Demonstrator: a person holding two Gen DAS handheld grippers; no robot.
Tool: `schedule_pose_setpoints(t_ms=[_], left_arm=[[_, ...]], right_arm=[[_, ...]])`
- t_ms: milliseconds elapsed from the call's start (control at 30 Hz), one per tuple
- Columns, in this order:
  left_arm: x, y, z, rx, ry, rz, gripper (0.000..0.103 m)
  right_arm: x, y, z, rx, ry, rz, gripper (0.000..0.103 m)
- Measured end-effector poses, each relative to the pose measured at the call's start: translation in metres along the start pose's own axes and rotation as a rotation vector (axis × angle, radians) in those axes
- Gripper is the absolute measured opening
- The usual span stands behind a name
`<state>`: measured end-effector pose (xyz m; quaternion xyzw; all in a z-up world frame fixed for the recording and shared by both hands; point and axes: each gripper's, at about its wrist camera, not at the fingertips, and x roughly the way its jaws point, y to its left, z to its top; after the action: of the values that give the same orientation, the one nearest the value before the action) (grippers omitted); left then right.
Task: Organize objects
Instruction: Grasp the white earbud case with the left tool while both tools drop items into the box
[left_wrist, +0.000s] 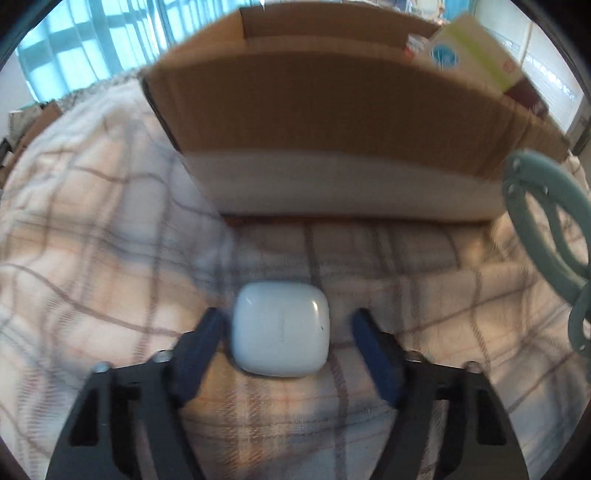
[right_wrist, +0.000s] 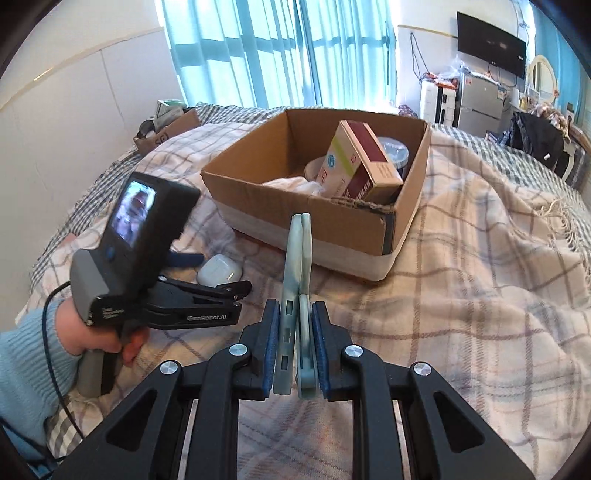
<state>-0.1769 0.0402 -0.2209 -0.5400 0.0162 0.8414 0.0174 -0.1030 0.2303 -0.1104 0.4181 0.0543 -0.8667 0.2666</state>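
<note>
- While left tongs sit spread around the white earbud case on the bed blanket, soft fabric may tilt it, causing slip.
- Right tongs pinch green scissors; they could snag the cardboard box.

Plaid blanket on bed, wall TV, fridge w/ curtains.

A bed carries everything, covered by a cream plaid blanket. On the blanket sit an open cardboard box and, just beside it, a white earbud case.
</note>
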Motion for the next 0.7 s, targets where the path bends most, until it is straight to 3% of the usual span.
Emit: schedule_pose_setpoints(t_ms=[33, 67, 300, 533, 700], left_arm=[[0.000, 0.000, -0.002, 0.002, -0.005, -0.007, 0.061], [-0.002, 0.000, -0.003, 0.001, -0.010, -0.011, 0.051], [-0.031, 0.006, -0.019, -0.028, -0.044, -0.081, 0.051], [-0.094, 0.015, -0.035, -0.048, -0.174, -0.128, 0.051], [-0.130, 0.022, -0.029, -0.056, -0.254, -0.143, 0.051]], right_arm=[[0.001, 0.000, -0.001, 0.002, 0.001, 0.001, 0.017], [0.002, -0.001, -0.001, 0.003, 0.003, 0.002, 0.017], [-0.002, 0.009, -0.004, -0.014, -0.004, -0.025, 0.017], [-0.029, 0.031, -0.001, -0.051, -0.060, -0.054, 0.017], [-0.055, 0.044, 0.003, -0.069, -0.109, -0.055, 0.017]])
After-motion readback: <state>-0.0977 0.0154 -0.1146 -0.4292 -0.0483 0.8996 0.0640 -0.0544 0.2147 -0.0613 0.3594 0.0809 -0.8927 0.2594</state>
